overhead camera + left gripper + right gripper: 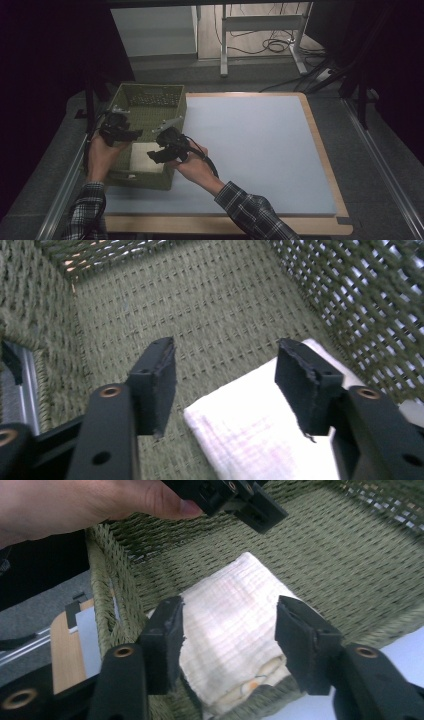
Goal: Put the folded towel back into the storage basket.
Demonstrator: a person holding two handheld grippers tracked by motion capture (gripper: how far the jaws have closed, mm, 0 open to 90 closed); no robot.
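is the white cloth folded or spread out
Folded: the cloth lies as a thick, layered pad on the basket floor.

Left gripper (pixel 131 134) and right gripper (pixel 156 155), jaws apart, empty.

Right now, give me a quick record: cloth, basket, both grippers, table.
cloth: folded white cloth lying on the basket floor, near corner
basket: green woven basket at the table's left edge
left gripper: open above the cloth, nothing between the fingers
right gripper: open over the cloth, not pressing it
table: blue mat bare
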